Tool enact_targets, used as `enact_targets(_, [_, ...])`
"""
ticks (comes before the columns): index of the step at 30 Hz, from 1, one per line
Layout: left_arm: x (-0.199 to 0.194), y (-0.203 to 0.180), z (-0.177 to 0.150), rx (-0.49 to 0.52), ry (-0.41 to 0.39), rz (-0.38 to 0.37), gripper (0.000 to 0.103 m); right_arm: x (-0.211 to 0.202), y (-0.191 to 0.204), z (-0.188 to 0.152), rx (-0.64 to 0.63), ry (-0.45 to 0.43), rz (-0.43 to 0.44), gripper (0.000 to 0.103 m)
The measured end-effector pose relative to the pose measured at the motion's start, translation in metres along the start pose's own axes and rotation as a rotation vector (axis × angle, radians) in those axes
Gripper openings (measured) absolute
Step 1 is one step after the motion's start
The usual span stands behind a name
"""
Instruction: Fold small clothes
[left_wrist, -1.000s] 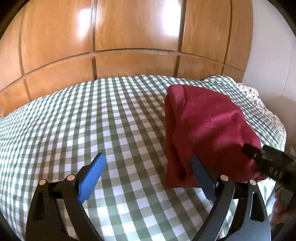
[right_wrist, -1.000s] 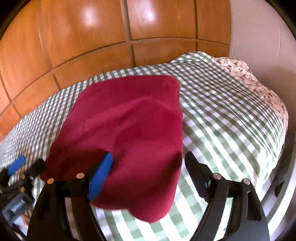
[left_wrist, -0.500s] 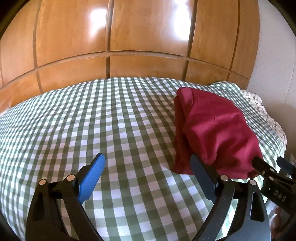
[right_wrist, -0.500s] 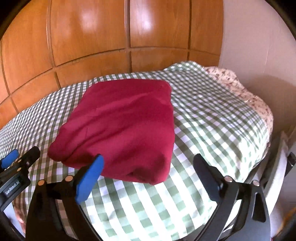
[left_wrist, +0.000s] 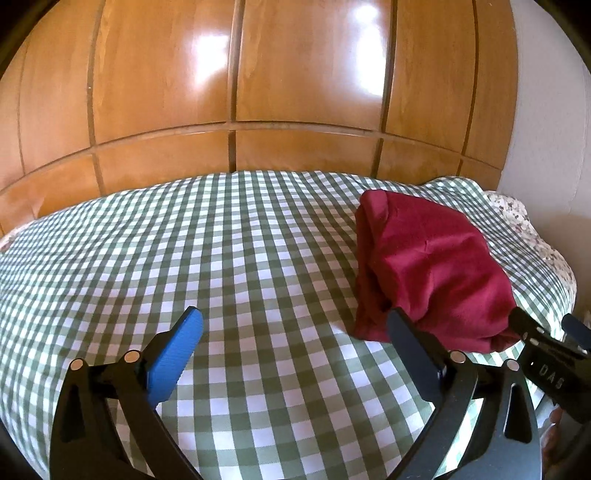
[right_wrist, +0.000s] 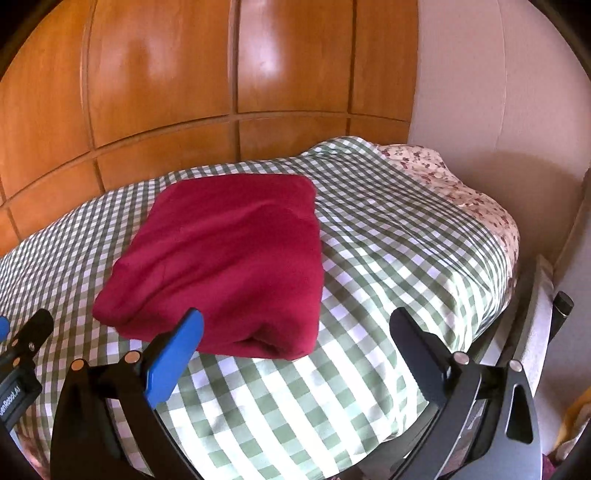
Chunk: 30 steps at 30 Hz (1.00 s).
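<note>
While you held both tools above the bed (left_wrist: 258, 258), your left gripper (left_wrist: 295, 332) and right gripper (right_wrist: 295, 332) had their jaws spread wide with nothing between them. The folded red garment (right_wrist: 229, 258) lay flat on the checked cover near the bed's right edge, toward the wooden wardrobe (left_wrist: 295, 92).

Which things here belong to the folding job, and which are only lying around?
Job: red garment, folded on the checked bedcover; left claw and right claw, both open.

Around: wooden wardrobe, floral sheet, white wall.
</note>
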<state>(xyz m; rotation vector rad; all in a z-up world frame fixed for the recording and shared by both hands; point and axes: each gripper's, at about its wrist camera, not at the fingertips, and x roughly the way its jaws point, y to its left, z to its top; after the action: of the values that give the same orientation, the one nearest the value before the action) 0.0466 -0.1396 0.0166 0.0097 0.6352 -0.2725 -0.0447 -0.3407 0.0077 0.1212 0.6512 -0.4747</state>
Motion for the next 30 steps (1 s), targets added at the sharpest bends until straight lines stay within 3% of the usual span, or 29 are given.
enact_targets(30, [0.000, -0.012, 0.000, 0.039, 0.010, 0.008, 0.099, 0.007, -0.002, -0.006, 0.014, -0.005, 0.029, 0.101])
